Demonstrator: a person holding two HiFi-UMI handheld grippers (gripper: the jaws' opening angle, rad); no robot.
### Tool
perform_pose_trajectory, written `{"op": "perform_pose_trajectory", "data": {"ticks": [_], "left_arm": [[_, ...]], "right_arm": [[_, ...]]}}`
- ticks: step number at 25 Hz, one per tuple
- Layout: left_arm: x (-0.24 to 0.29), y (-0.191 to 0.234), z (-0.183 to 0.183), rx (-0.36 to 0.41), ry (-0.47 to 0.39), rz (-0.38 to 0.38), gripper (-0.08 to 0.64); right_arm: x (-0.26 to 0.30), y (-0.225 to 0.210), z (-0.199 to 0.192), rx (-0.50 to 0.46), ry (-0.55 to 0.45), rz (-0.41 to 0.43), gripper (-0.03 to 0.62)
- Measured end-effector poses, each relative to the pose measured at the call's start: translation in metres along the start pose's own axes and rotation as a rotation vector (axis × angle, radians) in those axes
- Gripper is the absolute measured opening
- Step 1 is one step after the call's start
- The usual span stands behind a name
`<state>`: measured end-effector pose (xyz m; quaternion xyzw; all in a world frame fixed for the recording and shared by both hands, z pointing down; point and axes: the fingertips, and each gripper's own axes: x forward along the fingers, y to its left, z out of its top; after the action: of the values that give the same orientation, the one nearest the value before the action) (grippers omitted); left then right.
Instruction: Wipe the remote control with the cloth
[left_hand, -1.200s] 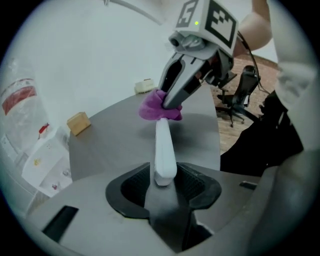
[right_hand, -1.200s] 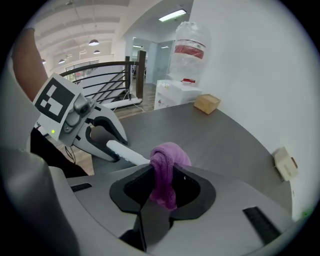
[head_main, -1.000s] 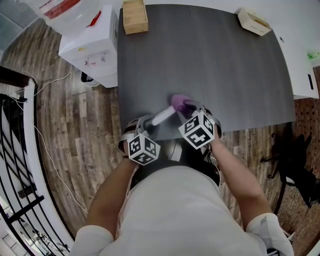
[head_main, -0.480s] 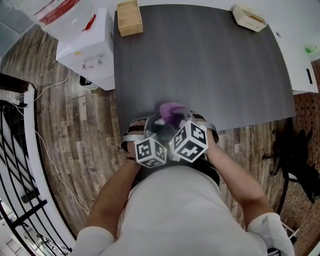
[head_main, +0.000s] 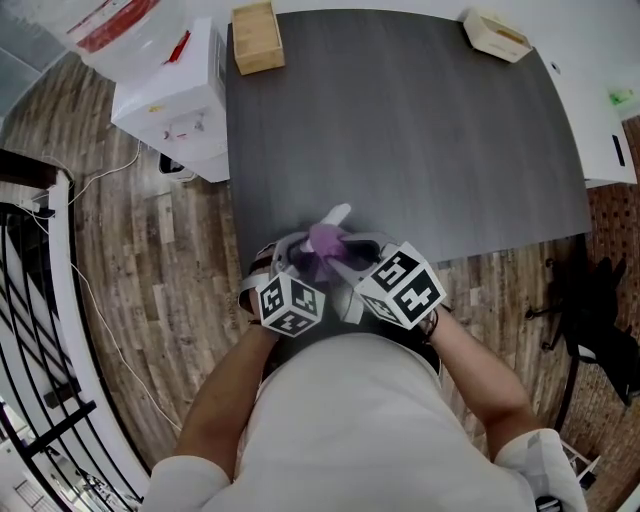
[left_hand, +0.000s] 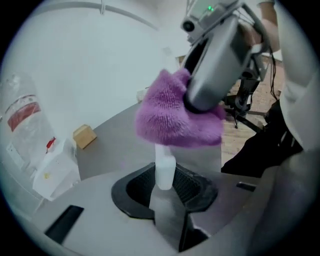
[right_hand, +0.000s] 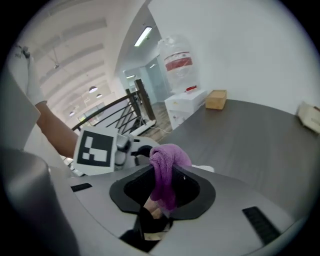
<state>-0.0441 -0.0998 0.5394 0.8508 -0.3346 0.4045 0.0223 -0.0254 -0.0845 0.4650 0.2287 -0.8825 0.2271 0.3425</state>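
Purple cloth (head_main: 324, 240) covers most of the white remote control (head_main: 338, 213) at lower centre of the head view, over the near edge of the grey table (head_main: 420, 130). A wooden box (head_main: 257, 36) sits upper left and a pale tray (head_main: 497, 38) upper right; their contents are indiscernible.

Left gripper view: the left gripper (left_hand: 165, 186) has its jaws clamped on the remote's near end.

Right gripper view: the right gripper (right_hand: 159, 199) has its jaws pinching the cloth.

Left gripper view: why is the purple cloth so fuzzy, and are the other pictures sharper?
Left gripper view: the purple cloth sits close to the lens, blurred; fisheye darkens the corners. Right gripper view: it looks sharper, table edge bowed. Head view: even light, no glare.
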Motion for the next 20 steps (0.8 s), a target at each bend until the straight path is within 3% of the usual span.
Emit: {"op": "perform_pose_trajectory", "data": {"ticks": [4, 10, 17, 20], "left_arm": [[-0.016, 0.008, 0.016, 0.014, -0.041, 0.027, 0.100], [-0.023, 0.003, 0.058, 0.104, -0.112, 0.013, 0.101], [-0.007, -0.007, 0.079, 0.184, -0.138, -0.019, 0.101], [0.001, -0.004, 0.085, 0.195, -0.122, -0.016, 0.101]], "right_arm": [[-0.009, -0.046, -0.010, -0.045, 0.032, -0.166, 0.103], [-0.001, -0.066, -0.028, -0.038, 0.098, -0.190, 0.103], [0.009, -0.074, -0.041, -0.158, 0.224, -0.231, 0.101], [-0.002, -0.085, -0.037, -0.120, 0.205, -0.286, 0.101]]}}
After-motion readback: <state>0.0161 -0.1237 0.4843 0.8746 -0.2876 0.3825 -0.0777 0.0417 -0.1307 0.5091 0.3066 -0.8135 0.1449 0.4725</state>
